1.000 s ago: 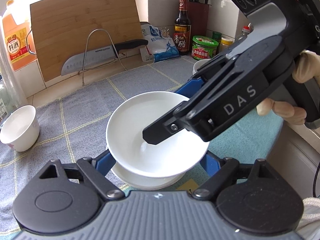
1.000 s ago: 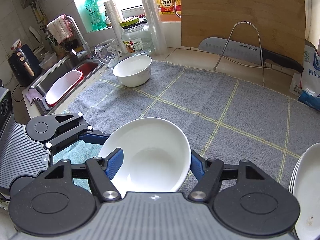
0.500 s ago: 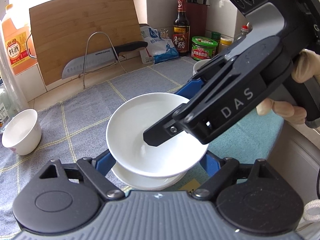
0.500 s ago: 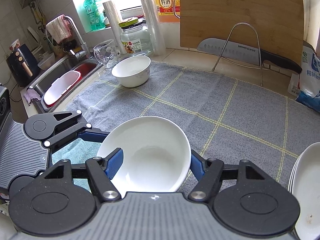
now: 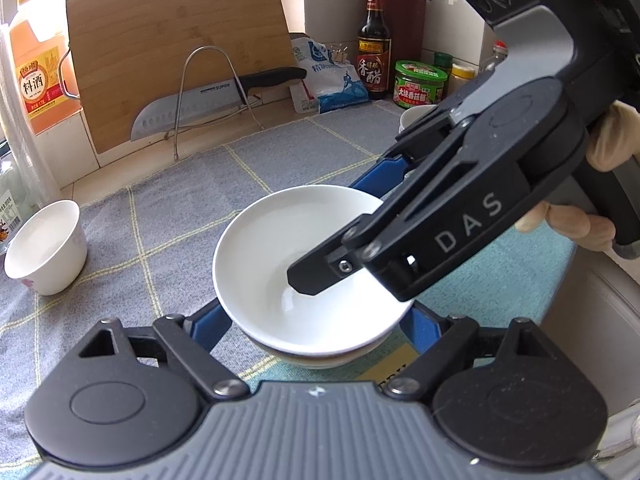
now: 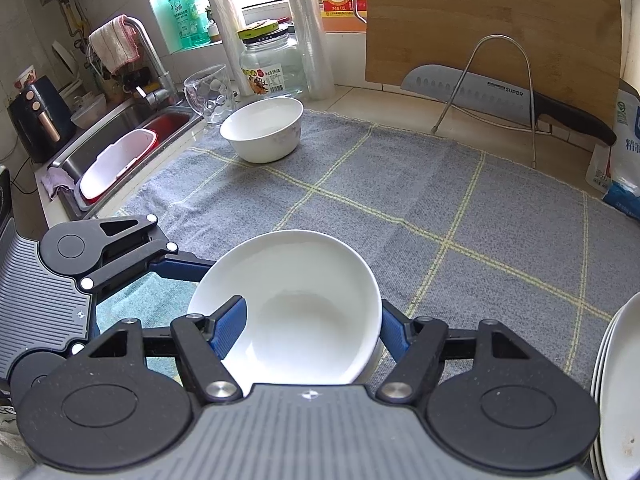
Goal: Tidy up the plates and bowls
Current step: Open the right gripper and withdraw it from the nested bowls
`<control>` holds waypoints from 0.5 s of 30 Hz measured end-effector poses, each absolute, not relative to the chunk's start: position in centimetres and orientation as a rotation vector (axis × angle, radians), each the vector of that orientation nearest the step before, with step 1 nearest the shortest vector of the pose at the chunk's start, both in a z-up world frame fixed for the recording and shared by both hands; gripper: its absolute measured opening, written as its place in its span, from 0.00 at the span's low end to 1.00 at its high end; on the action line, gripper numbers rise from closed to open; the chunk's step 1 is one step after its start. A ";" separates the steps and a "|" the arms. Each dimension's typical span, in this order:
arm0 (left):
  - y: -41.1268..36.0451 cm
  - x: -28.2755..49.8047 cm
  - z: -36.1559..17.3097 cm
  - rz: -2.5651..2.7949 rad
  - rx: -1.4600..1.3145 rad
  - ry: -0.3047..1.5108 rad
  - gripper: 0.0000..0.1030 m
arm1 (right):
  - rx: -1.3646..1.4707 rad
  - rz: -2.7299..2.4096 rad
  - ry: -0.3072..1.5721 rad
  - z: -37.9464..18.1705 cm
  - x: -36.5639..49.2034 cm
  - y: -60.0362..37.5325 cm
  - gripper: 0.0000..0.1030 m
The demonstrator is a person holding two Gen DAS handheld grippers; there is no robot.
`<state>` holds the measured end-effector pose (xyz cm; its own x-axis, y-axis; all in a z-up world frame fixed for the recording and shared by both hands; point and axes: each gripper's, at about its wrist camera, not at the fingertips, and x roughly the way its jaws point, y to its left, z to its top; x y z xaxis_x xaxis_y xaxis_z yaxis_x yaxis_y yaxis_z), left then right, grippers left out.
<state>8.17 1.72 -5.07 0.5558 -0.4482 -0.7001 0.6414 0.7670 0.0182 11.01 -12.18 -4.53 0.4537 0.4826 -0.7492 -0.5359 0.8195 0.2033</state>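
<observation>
Through the left wrist view we look down on a shallow white bowl [image 5: 296,264] sitting on top of another white dish [image 5: 316,358] over the grey checked cloth [image 5: 192,200] that covers the worktop. We see our left gripper [image 5: 316,320] with its blue fingers [image 5: 208,326] spread wide on either side of the lower dish; whether the pads touch it we cannot tell. Our right gripper [image 5: 384,240] reaches in from the right, one finger inside the bowl and the other outside its far wall, so its jaws are closed on the rim. A gloved hand [image 5: 576,220] holds its handle. A small white bowl [image 5: 46,248] stands well apart at the left edge of the cloth, and a cutting board [image 5: 180,48] leans at the back with a knife [image 5: 216,96] on a wire rack in front of it. From the right wrist view we see the same shallow bowl [image 6: 300,308] pinched between our right gripper's [image 6: 312,320] jaws, left finger inside the rim and right finger outside. The left gripper [image 6: 120,256] comes in from the left with one blue finger reaching under the bowl's edge. A deeper white bowl [image 6: 262,130] stands at the far corner of the cloth near the sink [image 6: 120,136], and a stack of plates [image 6: 618,392] shows at the right edge.
</observation>
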 end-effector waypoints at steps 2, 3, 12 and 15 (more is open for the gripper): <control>1.8 8.3 -5.1 -0.655 0.276 0.741 0.88 | -0.070 0.626 0.900 -4.6 11.0 -12.1 0.73; 1.8 8.3 -5.1 -0.656 0.276 0.740 0.88 | -0.072 0.624 0.900 -4.7 11.1 -12.2 0.73; 2.1 8.4 -5.2 -0.646 0.273 0.734 0.94 | -0.081 0.619 0.880 -4.7 10.9 -12.3 0.95; 2.4 8.5 -5.1 -0.646 0.266 0.746 0.94 | -0.087 0.616 0.870 -4.4 10.8 -12.5 0.97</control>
<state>8.45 2.44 -5.08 0.5545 -0.4481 -0.7013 0.6298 0.7768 0.0016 10.83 -12.47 -4.35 0.4837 0.4707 -0.7379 -0.5397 0.8241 0.1719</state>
